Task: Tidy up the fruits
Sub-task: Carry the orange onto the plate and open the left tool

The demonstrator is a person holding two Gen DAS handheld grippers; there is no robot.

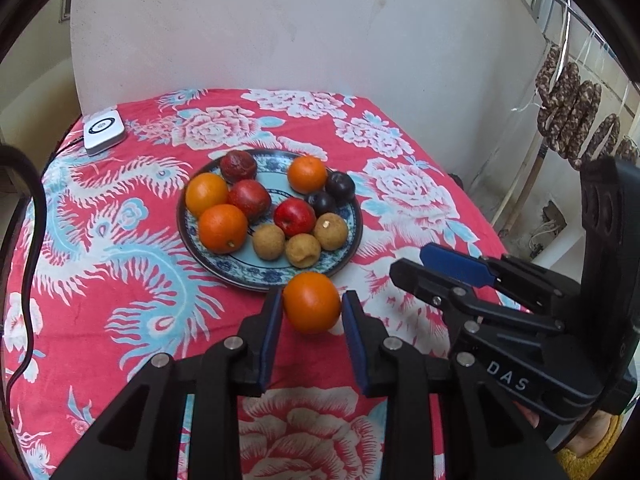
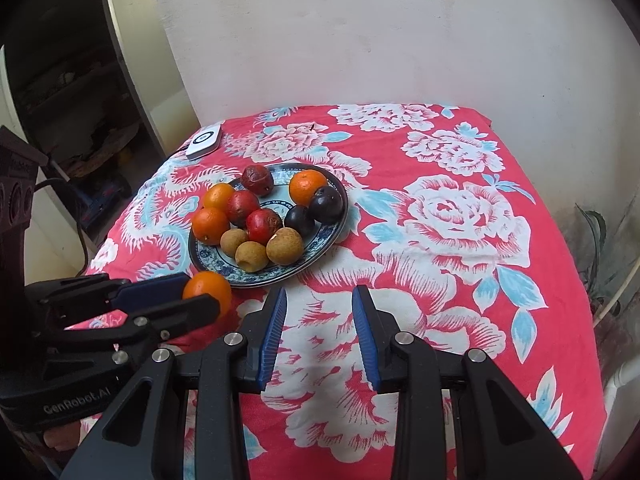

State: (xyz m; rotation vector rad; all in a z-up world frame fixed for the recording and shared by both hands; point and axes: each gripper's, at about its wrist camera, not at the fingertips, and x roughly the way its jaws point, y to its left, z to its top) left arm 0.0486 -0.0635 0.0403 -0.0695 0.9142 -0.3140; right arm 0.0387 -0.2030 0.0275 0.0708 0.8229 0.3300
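Observation:
My left gripper [image 1: 311, 307] is shut on an orange [image 1: 312, 296], held just above the cloth in front of the plate's near rim. In the right wrist view the same orange [image 2: 208, 286] sits between the left gripper's [image 2: 200, 293] blue pads. The blue patterned plate [image 1: 248, 276] carries three oranges, three red fruits, two dark plums and three brown longans. My right gripper [image 2: 320, 300] hovers over the floral cloth to the right of the plate [image 2: 224, 268], open, with nothing between its pads. It also shows at the right of the left wrist view as the right gripper [image 1: 412, 264].
A red floral cloth [image 2: 440, 216] covers the table, which stands against a white wall. A white square device [image 1: 105, 130] lies at the far left corner. A black cable [image 1: 34, 240] hangs past the left edge. Dried sausages [image 1: 580, 120] hang off to the right.

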